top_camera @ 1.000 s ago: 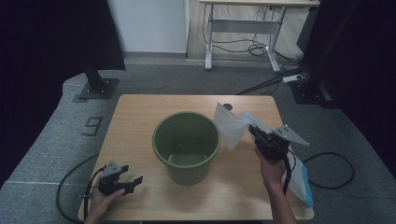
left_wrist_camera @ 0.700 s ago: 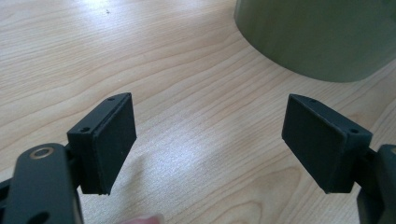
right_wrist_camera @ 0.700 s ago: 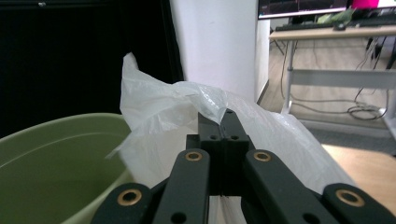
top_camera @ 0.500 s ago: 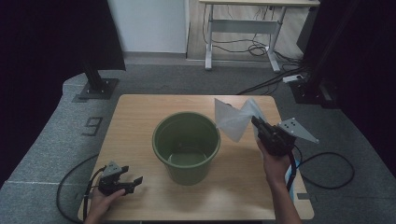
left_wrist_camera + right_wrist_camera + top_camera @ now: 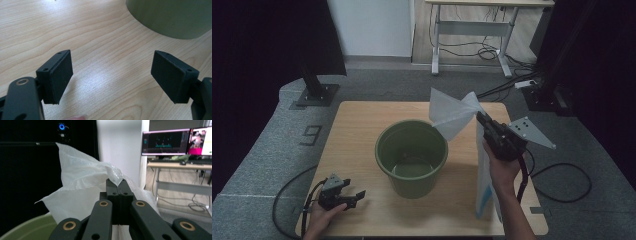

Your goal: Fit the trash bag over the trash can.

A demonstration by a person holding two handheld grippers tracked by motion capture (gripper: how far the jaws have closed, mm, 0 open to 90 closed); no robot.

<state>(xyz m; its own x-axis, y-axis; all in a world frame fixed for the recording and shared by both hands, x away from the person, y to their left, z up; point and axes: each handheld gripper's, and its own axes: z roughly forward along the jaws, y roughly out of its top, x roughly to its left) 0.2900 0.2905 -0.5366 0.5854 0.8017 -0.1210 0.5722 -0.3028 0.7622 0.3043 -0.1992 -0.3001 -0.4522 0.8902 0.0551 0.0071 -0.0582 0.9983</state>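
A green plastic bucket (image 5: 412, 156) stands in the middle of the wooden table (image 5: 362, 120). To its right my right gripper (image 5: 479, 118) is raised above the table and shut on a thin white plastic bag (image 5: 451, 116). The bag fans out over the bucket's right rim and hangs down below the hand to the table (image 5: 484, 190). In the right gripper view the bag (image 5: 82, 182) bunches up out of the closed jaws, with the bucket's rim (image 5: 25, 227) at the lower left. My left gripper (image 5: 357, 196) rests at the table's near left corner, open and empty (image 5: 112, 75).
The bucket's wall (image 5: 172, 17) is just ahead and to the right of the left gripper. Black stands (image 5: 314, 87) and cables (image 5: 562, 175) lie on the floor around the table. A desk with monitors (image 5: 175, 142) stands behind.
My right gripper has risen and lifted the bag higher, so that more of it hangs free beside the bucket. The left gripper has stayed put.
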